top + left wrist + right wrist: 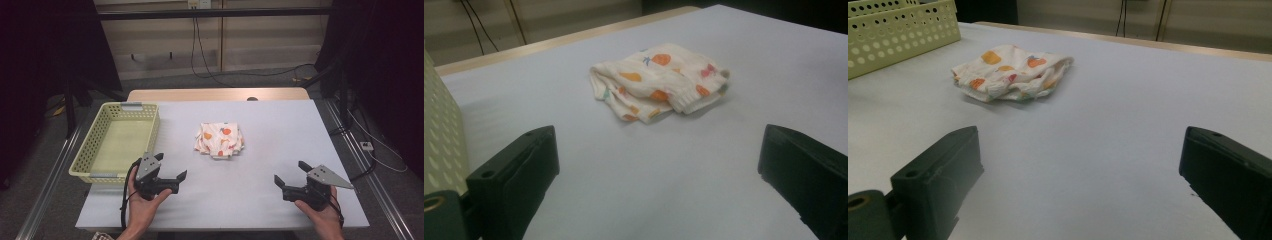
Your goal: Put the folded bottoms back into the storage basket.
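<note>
Left tongs (170,167): held low over the near left part of the bench, jaws spread wide with nothing between them, just beside the near end of the basket.

Right tongs (289,172): held low over the near right part of the bench, jaws also spread wide and empty, well apart from the left pair.

Hands: the left hand (145,200) and right hand (320,212) come in from the near edge, each wrapped round its tool.

Cloth (220,140): lies mid-bench, ahead of both tongs and between them, nearer the left pair; touching neither tongs nor basket.

Basket (82,150): pale yellow, perforated walls, empty, on the left side of the bench, apart from the cloth.

Bench (280,125): pale, bare top around the cloth.

How the cloth looks: white with orange and red fruit-like prints, folded into a loose, roughly square bundle; layered edges and a ribbed hem show on the near side. Soft and limp, I would judge.

What could go wrong: a pinch on the top layer alone could let the bundle unfold and trail. A shallow bite on that thin fabric could slip. If it is bound for the basket, a dangling corner could catch on the rim.
</note>
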`<control>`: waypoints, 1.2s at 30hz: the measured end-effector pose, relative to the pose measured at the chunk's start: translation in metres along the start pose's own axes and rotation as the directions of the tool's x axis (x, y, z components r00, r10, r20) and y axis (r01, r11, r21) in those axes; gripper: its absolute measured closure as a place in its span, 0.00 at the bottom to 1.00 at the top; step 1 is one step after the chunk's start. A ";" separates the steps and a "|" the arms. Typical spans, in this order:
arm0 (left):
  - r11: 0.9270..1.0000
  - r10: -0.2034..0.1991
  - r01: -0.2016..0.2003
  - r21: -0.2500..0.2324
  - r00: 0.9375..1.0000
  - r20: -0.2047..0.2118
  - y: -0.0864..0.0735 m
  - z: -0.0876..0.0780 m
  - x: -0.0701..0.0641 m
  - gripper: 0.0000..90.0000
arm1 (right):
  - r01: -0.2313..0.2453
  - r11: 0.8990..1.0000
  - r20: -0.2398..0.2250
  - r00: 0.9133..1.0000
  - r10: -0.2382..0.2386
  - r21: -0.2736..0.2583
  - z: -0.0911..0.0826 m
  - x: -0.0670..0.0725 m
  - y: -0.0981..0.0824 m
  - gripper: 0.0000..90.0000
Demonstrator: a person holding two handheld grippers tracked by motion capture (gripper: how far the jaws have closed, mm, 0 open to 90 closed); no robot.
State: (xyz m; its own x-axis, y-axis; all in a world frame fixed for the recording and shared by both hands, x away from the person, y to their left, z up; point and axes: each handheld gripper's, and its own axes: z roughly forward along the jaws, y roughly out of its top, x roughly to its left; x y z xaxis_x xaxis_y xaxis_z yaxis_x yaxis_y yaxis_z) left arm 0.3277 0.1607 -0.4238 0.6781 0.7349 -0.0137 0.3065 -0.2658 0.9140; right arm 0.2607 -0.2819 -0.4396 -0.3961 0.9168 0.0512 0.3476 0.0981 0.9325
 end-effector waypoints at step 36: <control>1.000 -0.016 0.016 0.013 1.000 0.012 0.033 0.031 0.004 0.05 | -0.015 1.000 -0.001 1.000 0.015 0.008 0.001 -0.002 0.000 0.04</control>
State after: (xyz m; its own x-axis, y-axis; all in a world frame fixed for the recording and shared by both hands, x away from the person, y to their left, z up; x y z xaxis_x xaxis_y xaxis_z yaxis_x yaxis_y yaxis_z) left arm 0.3614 0.1360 -0.4057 0.6808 0.7318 -0.0329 0.3259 -0.2623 0.9083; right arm 0.2621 -0.2833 -0.4401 -0.3917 0.9178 0.0655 0.3605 0.0876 0.9286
